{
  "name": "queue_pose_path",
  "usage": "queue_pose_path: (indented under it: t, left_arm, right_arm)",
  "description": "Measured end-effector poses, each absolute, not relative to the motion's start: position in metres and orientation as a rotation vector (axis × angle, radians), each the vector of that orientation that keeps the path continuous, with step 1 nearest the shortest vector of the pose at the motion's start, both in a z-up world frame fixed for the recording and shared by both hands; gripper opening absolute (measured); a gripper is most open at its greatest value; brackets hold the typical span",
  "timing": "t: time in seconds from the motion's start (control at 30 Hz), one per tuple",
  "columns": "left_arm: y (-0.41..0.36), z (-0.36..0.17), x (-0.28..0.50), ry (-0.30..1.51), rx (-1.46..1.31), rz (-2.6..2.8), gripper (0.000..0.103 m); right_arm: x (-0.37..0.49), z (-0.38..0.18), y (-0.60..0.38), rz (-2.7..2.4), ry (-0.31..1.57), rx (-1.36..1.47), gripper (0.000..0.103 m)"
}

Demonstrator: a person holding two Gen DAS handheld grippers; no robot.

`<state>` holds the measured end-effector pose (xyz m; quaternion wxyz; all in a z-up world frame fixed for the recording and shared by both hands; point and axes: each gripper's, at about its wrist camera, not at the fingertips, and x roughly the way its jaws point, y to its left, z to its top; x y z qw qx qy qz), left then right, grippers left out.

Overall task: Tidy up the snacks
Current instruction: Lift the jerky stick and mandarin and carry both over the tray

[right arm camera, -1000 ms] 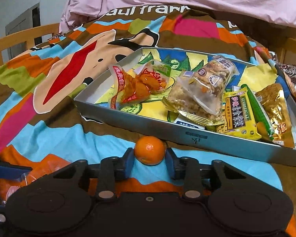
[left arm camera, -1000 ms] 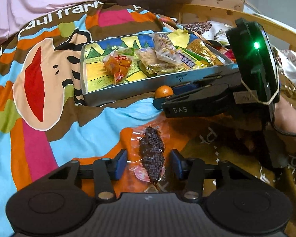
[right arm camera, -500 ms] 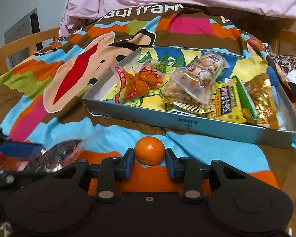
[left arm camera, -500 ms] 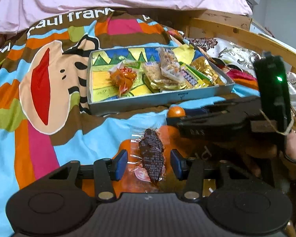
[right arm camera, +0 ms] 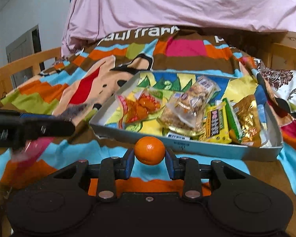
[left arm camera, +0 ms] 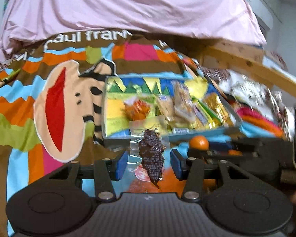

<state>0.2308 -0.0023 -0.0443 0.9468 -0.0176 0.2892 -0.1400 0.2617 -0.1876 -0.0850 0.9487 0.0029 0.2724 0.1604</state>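
Note:
My left gripper (left arm camera: 148, 165) holds a clear packet with a dark brown snack (left arm camera: 152, 156), lifted off the blanket; the jaws stand a little wider than the dark snack, on the clear wrapper. My right gripper (right arm camera: 149, 163) is shut on a small orange (right arm camera: 149, 150), held above the blanket just before the tray. The grey tray (right arm camera: 217, 152) with a colourful lining holds several snack packets: a red-orange one (right arm camera: 140, 106), a clear cereal one (right arm camera: 189, 106), yellow-green ones (right arm camera: 219, 126) and a gold one (right arm camera: 246, 118). The orange also shows in the left wrist view (left arm camera: 199, 142).
A bright cartoon blanket (right arm camera: 69, 90) covers the bed. A pink sheet (right arm camera: 187, 6) is heaped behind the tray. Wooden bed rails (right arm camera: 19, 67) run on both sides. The left gripper (right arm camera: 29, 127) shows blurred at left in the right wrist view.
Both grippers have risen and drawn back from the tray. The dark snack packet has come up off the blanket with the left gripper. The orange stays in the right gripper.

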Motion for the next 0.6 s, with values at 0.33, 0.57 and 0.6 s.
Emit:
queue_pose_path:
  t: [0.33, 0.57, 0.6]
  left_arm:
    - [0.002, -0.028, 0.271, 0.498, -0.145, -0.158, 0.051]
    - [0.005, -0.031, 0.327, 0.521, -0.176, -0.109, 0.051]
    - [0.004, -0.032, 0.334, 0.525, -0.171, -0.106, 0.051]
  right_arm:
    - [0.291, -0.077, -0.188, 0.322, 0.450, 0.040, 0.036]
    - [0.320, -0.091, -0.168, 0.352, 0.414, -0.019, 0.036]
    - [0.322, -0.093, -0.165, 0.357, 0.412, -0.028, 0.036]
